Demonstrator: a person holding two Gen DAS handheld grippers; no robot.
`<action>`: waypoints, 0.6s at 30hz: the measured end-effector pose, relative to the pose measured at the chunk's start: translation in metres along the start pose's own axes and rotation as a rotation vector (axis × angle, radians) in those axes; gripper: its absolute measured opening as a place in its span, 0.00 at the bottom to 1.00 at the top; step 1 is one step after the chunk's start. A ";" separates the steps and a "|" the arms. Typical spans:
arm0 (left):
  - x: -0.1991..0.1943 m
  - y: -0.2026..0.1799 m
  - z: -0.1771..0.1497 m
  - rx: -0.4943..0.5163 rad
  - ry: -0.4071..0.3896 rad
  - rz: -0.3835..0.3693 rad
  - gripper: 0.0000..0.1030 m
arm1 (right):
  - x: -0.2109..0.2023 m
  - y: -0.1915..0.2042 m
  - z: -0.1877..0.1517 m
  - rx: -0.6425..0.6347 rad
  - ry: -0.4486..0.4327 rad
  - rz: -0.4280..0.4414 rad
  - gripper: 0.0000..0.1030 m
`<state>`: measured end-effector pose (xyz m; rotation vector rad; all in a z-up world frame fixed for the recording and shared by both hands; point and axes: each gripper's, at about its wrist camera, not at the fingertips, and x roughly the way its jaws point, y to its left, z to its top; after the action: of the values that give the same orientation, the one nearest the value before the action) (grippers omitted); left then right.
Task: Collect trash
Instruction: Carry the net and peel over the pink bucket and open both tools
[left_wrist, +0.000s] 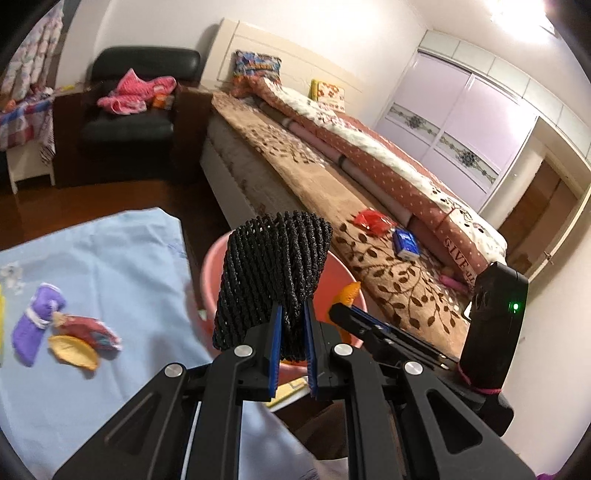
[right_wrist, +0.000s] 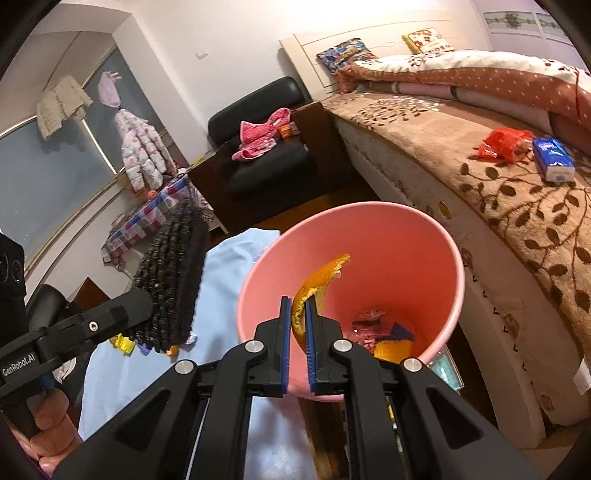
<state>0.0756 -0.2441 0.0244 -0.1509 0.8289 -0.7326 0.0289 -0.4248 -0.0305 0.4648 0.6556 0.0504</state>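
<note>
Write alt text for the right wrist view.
The right gripper, shut on an orange peel, holds it over a pink bucket with some trash inside. To its left, the left gripper clamps a black foam net above a light blue cloth; a bed with a leaf-patterned blanket lies to the right.

A black foam net sleeve (left_wrist: 273, 277) is held upright, its lower edge pinched, just above the near rim of the pink bin (right_wrist: 439, 236). A curled orange peel (right_wrist: 317, 291) is held over the bin's mouth. Crumpled wrappers (right_wrist: 384, 332) are seen at the bin's bottom. A red wrapper (right_wrist: 502, 144) lies beyond the bin, on the bed.
</note>
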 end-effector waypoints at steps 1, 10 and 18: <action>0.004 0.000 0.000 -0.005 0.010 -0.008 0.10 | 0.001 -0.002 -0.001 0.002 0.001 -0.003 0.08; 0.046 0.001 0.000 -0.054 0.081 -0.030 0.10 | 0.013 -0.013 -0.002 0.015 0.025 -0.025 0.08; 0.062 0.001 0.001 -0.027 0.103 0.002 0.12 | 0.024 -0.016 -0.003 0.020 0.067 -0.066 0.08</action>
<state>0.1043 -0.2832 -0.0136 -0.1378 0.9369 -0.7317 0.0443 -0.4335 -0.0531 0.4617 0.7370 -0.0030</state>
